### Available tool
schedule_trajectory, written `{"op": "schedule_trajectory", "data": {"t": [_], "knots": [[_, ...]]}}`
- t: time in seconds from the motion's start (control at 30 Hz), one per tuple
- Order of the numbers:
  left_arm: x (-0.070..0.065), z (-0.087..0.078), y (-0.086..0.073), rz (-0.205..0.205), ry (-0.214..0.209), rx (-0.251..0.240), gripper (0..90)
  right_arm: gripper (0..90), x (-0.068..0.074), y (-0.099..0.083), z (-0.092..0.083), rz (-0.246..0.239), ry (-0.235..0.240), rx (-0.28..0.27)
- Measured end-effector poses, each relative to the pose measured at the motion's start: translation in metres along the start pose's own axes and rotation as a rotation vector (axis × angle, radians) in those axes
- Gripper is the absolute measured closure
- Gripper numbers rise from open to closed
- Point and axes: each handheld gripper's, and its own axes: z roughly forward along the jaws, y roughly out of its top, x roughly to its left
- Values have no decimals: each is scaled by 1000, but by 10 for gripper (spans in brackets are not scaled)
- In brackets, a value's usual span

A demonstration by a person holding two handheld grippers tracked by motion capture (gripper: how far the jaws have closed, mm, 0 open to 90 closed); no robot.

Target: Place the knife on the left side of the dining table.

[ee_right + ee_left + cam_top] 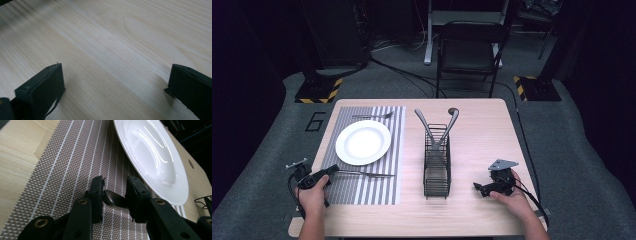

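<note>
A slim metal utensil [367, 174] lies on the striped placemat [362, 192] just in front of the white plate [363, 142]. My left gripper [334, 170] is at its handle end. In the left gripper view the dark rounded handle [113, 199] spans the gap between the jaws of the left gripper [115, 182] and touches both pads, low over the placemat [75, 157] beside the plate [155, 152]. My right gripper [476, 187] rests on the table at the right. In its own view the right gripper [116, 75] stands wide open over bare wood.
A black wire caddy [437, 170] stands mid-table with a spoon [453, 117] and another utensil [422, 120] leaning out of it. A fork [372, 116] lies on the placemat beyond the plate. A dark chair [469, 50] stands behind the table.
</note>
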Motion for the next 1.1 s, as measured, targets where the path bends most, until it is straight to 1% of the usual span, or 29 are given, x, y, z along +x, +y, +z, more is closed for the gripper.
{"op": "schedule_trajectory", "data": {"t": [0.03,0.1,0.27,0.3,0.47,0.57,0.6,0.63,0.67,0.73,0.9,0.97,1.07,1.1], "knots": [[0,0,0,16,9,1,672,0,0,0,0,1,3,2],[-1,0,0,31,24,4,667,0,0,0,0,2,3,2],[0,1,0,42,44,16,659,0,0,0,0,0,-1,0],[0,1,0,51,50,13,659,0,0,0,0,-1,-1,-1],[1,1,-1,55,76,20,660,0,0,0,0,2,3,2],[0,0,0,75,100,19,659,0,0,0,0,2,3,2],[0,-1,0,79,100,12,658,0,0,0,0,1,2,1],[0,-1,0,78,89,-2,660,0,0,0,0,0,0,0],[0,-2,1,74,90,-1,660,0,0,0,0,0,0,0],[0,-2,1,88,102,0,659,0,0,0,0,1,2,1],[-1,-2,1,98,97,1,657,0,0,0,0,-1,0,-1],[-2,-3,1,95,95,2,651,0,0,0,0,-1,0,0],[-4,-4,1,99,88,-6,624,0,0,0,0,0,0,0],[-5,-5,1,114,84,-1,623,0,0,0,0,2,3,2]]}}
